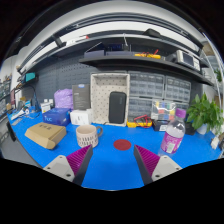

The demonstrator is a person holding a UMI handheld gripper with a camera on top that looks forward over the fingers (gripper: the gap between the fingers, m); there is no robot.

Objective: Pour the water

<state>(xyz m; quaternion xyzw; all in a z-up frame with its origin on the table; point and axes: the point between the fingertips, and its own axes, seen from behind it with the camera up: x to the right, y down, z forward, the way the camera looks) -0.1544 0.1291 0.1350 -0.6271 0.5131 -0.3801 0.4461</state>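
Note:
My gripper [112, 160] is open and empty above a blue tabletop [110, 170]; its two magenta pads stand wide apart. Ahead of the left finger [77, 159] stands a beige mug [88, 135] with a handle. Ahead of the right finger [147, 159] stands a clear cup with pink markings [172, 139]. A small red round coaster [122, 144] lies on the table between them, beyond the fingertips. Nothing is between the fingers.
A tan box [45, 134] and a purple container [63, 99] stand at the left. A white cabinet with a dark panel [110, 100] stands at the back. A green plant [205, 113] is at the right. Shelves with gear hang above.

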